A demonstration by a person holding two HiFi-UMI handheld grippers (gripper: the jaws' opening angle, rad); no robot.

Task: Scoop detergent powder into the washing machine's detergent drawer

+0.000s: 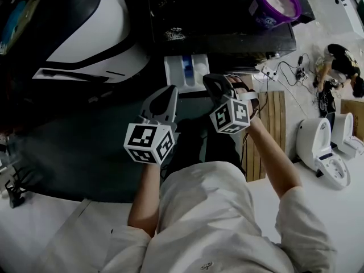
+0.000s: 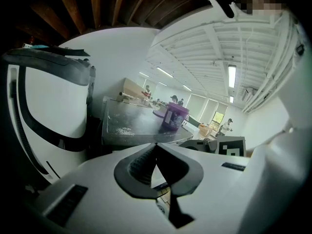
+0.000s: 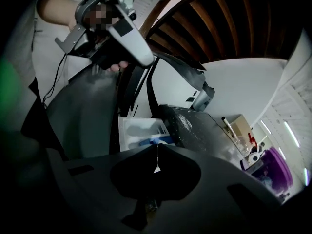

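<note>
The white detergent drawer (image 1: 187, 70) (image 3: 143, 130) stands pulled out from the dark washing machine, with a blue insert in its middle compartment. A purple detergent tub (image 1: 277, 2) (image 2: 174, 116) (image 3: 276, 171) sits open on the machine's top at the back right. My left gripper (image 1: 168, 93) (image 2: 156, 145) hovers just in front of the drawer, shut and holding nothing. Beside it on the right, my right gripper (image 1: 212, 83) (image 3: 157, 146) is also shut and holds nothing, its tips close to the drawer's front right corner. No scoop is visible.
A large white appliance with black trim (image 1: 85, 27) stands left of the machine. Spilled powder (image 2: 119, 129) dots the machine's top. To the right are a wooden slat mat (image 1: 274, 124), white toilets (image 1: 324, 147), cables (image 1: 284, 70) and a crouching person (image 1: 341, 61).
</note>
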